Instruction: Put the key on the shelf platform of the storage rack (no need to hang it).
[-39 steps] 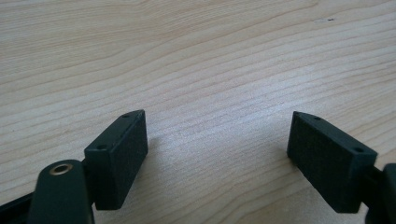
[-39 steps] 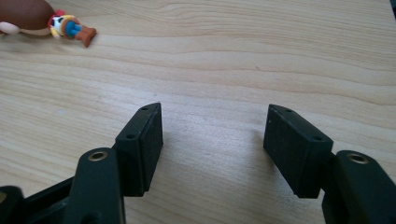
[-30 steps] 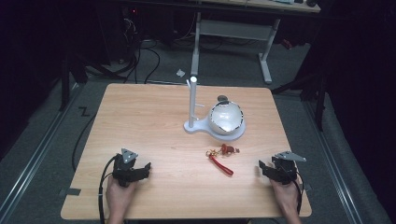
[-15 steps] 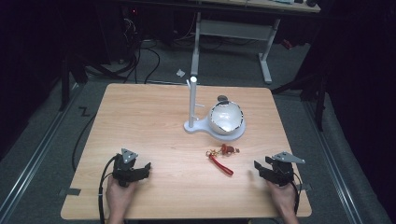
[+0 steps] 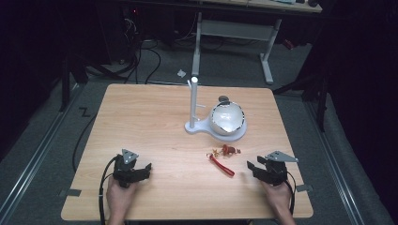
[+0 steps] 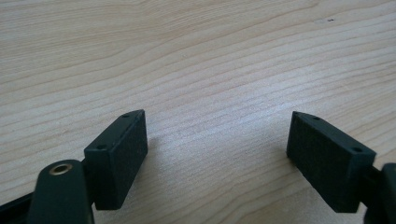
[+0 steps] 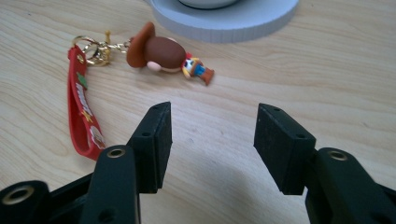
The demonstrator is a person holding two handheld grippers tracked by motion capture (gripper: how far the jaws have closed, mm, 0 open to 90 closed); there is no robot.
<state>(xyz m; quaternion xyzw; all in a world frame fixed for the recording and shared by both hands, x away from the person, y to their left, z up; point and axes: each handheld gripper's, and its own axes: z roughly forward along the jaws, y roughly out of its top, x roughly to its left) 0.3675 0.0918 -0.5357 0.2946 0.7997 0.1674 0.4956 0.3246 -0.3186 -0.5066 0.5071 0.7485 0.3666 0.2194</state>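
Note:
A keychain lies on the wooden table: a small brown-hatted figure on a gold ring with a red strap. My right gripper rests low on the table just right of the strap, pointing at it. Its jaws have just been closing, but a gap still stands between them with nothing in it. My left gripper sits near the front left of the table, jaws wide apart over bare wood.
A white stand on a flat base carries a white bowl behind the keychain. Cables trail from both grippers toward the front edge. Dark floor and a desk frame lie beyond the table.
My right gripper has slid left toward the keychain, and its jaws look narrower. The left gripper and the keychain have stayed put.

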